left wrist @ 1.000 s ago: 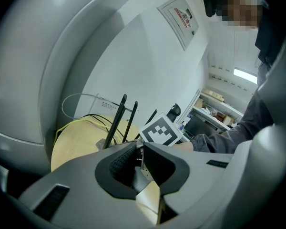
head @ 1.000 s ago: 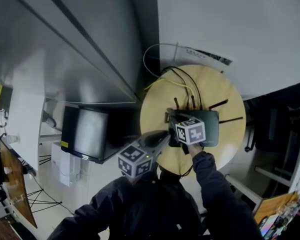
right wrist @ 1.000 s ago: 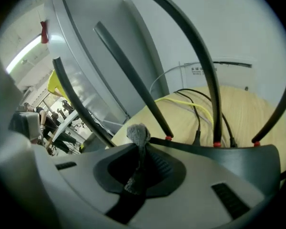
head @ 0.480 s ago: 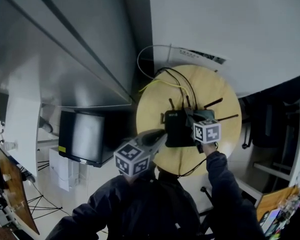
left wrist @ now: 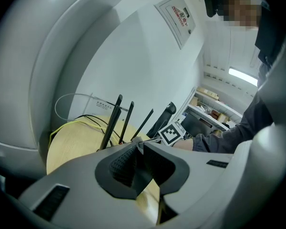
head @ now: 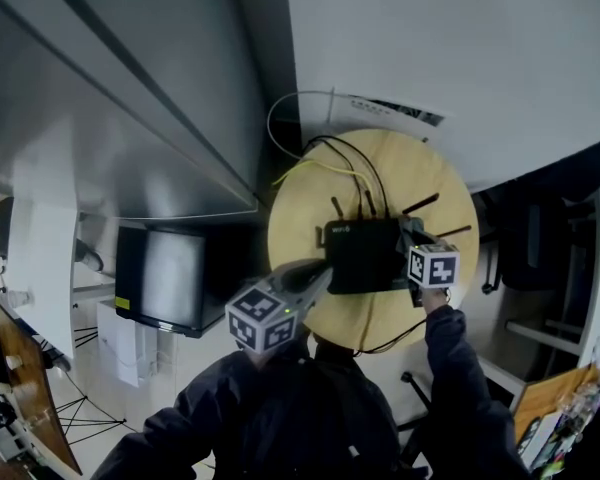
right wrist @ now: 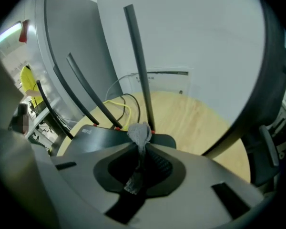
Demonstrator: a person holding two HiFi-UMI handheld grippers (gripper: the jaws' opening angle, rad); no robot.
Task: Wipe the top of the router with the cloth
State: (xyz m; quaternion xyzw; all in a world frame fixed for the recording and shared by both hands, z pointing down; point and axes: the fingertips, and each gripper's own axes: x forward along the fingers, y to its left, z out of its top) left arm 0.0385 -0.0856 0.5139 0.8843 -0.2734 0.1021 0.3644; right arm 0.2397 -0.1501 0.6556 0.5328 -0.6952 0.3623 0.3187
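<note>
A black router (head: 365, 256) with several upright antennas (right wrist: 138, 66) lies on a round wooden table (head: 420, 173). My right gripper (head: 412, 236) is at the router's right end, over its top. Its jaws are shut on a small grey cloth (right wrist: 139, 132), which pokes out past the tips just above the router's top (right wrist: 100, 135). My left gripper (head: 328, 266) reaches in from the left with its tips at the router's left edge. In the left gripper view its pads (left wrist: 126, 161) meet with nothing between them, and they hide the router body.
Yellow and black cables (head: 335, 163) run off the table's back towards the white wall, with a white cable loop (head: 280, 118) behind. A dark screen (head: 170, 278) stands low at the left. A chair (head: 520, 258) is at the right of the table.
My right gripper has slid with the cloth from the router's left part across its top to the right end. The left gripper has stayed at the left edge.
</note>
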